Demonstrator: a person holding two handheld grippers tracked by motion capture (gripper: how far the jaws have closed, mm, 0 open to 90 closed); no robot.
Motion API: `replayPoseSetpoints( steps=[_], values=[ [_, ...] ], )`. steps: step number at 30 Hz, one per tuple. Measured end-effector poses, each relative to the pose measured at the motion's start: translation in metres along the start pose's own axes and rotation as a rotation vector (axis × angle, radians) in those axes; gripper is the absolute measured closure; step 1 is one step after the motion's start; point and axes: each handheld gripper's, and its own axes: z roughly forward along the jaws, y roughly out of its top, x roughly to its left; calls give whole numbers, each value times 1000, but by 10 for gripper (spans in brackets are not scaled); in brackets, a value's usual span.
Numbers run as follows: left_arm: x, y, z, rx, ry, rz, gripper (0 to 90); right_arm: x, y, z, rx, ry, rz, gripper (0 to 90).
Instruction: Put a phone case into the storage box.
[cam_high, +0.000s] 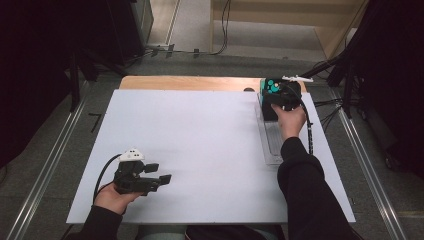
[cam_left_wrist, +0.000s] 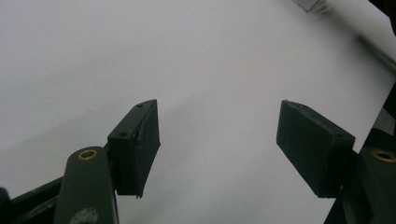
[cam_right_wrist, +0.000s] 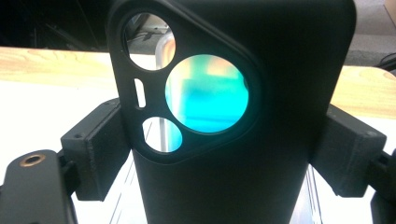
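Note:
My right gripper (cam_high: 276, 100) is at the far right of the white board, shut on a black phone case (cam_high: 272, 97) held upright. In the right gripper view the case (cam_right_wrist: 261, 70) stands between the two pads (cam_right_wrist: 95, 149), which press on its sides. Its camera opening has three round holes, and the largest glows teal (cam_right_wrist: 207, 93). My left gripper (cam_high: 161, 176) rests low near the front left of the board, held in a hand. In its own view the left gripper (cam_left_wrist: 217, 135) stands open with only white board between the jaws.
A clear plastic tray (cam_high: 272, 145) lies on the white board (cam_high: 200, 145) just under and in front of the right hand. The wooden table edge (cam_high: 190, 82) runs behind the board. Cables (cam_high: 330, 107) trail off to the right.

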Motion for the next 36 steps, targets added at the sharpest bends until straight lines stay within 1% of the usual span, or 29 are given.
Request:
replayPoseSetpoints(
  steps=[1, 4, 7, 8, 11, 12, 13, 14, 17, 22, 27, 28, 30, 33, 36],
  values=[
    [0, 0, 0, -5, 0, -4, 303, 0, 2, 2, 3, -3, 2, 124],
    [0, 0, -1, -3, 0, -3, 303, 3, 5, 7, 22, -6, -14, 120],
    [1, 0, -1, -3, -1, -3, 303, 7, 5, 11, 33, -33, -34, 116],
    [1, 0, -1, -5, -3, -3, 304, 8, 5, 12, 27, -36, -41, 116],
    [1, 0, -1, -5, -16, -10, 304, 9, 4, 14, 17, -22, -66, 100],
    [2, 0, -1, -10, -18, -11, 304, 9, 4, 14, 19, -10, -67, 75],
    [2, 0, -1, -13, -21, -15, 304, 8, 4, 14, 21, -1, -73, 22],
    [2, 1, -1, -14, -22, -17, 304, 7, 4, 14, 20, 9, -63, 0],
    [2, 1, -1, -14, -22, -19, 304, 5, 5, 12, 28, 31, -40, 0],
    [2, 1, -1, -13, -22, -21, 304, 2, 8, 2, 33, 36, -35, 0],
    [2, 3, 0, -9, -21, -17, 304, 7, 11, -11, 52, 55, -25, 0],
    [2, 3, 0, -12, -22, -20, 304, 8, 12, -15, 57, 46, -24, 0],
    [2, 3, 0, -10, -22, -19, 304, 11, 14, -21, 50, 53, -26, 0],
    [2, 4, 0, -9, -26, -18, 304, 16, 15, -30, 70, 91, -31, 0],
    [2, 5, 1, -9, -27, -18, 303, 21, 15, -37, 90, 145, -49, 0]
  ],
)
